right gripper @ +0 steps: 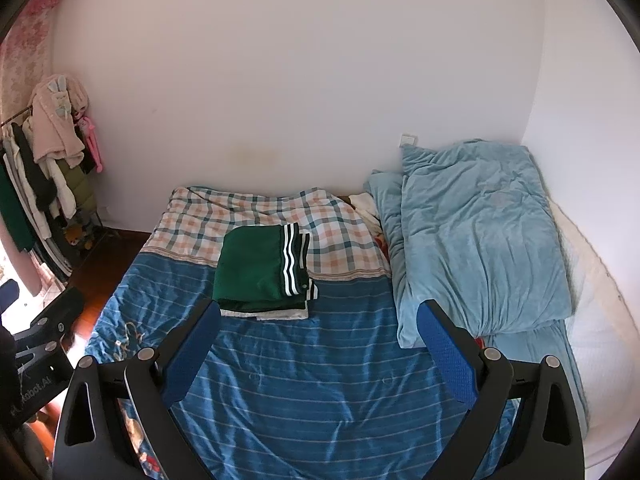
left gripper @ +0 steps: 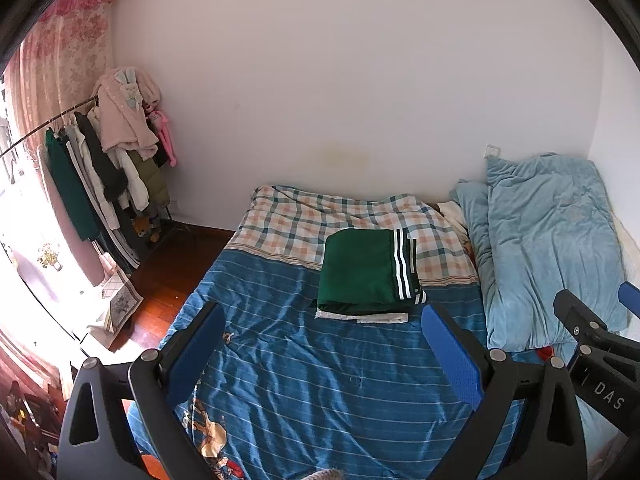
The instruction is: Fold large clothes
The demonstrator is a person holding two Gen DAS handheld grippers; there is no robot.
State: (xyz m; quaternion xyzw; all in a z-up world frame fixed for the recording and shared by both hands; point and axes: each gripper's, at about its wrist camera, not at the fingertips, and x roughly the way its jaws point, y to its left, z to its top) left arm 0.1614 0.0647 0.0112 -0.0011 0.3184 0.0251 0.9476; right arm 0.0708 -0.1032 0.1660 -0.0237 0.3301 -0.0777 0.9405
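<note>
- The left gripper (left gripper: 326, 350) hangs above the bed (left gripper: 304, 380), its blue pads (left gripper: 450, 352) spread wide with nothing between them.
- The right gripper (right gripper: 320, 346) hangs likewise over the bed (right gripper: 320, 380), its pads (right gripper: 446, 354) wide apart and grasping nothing.
- In the left wrist view the right gripper's black frame enters at the right edge; in the right wrist view the left gripper's frame shows at the left edge.
- A folded green garment (left gripper: 360, 270) with black-and-white striped trim along its right edge lies flat on the bed, ahead of both grippers and touched by neither.
- It rests on a thin folded white piece (left gripper: 362, 316) whose edge sticks out beneath its near side.
- The stack (right gripper: 260, 272) straddles the seam where the blue striped cover (right gripper: 312, 360) meets the plaid section (right gripper: 260, 212).
- A crumpled light blue blanket (right gripper: 476, 236) is heaped along the right side of the bed, near the stack but apart from it.
- A white wall (left gripper: 340, 72) runs behind the bed.
- At the left, a rack (left gripper: 100, 160) holds hanging clothes, a pink fluffy one draped on top, beside a pink floral curtain (left gripper: 68, 52).
- Dark wooden floor (left gripper: 168, 276) shows between rack and bed.
</note>
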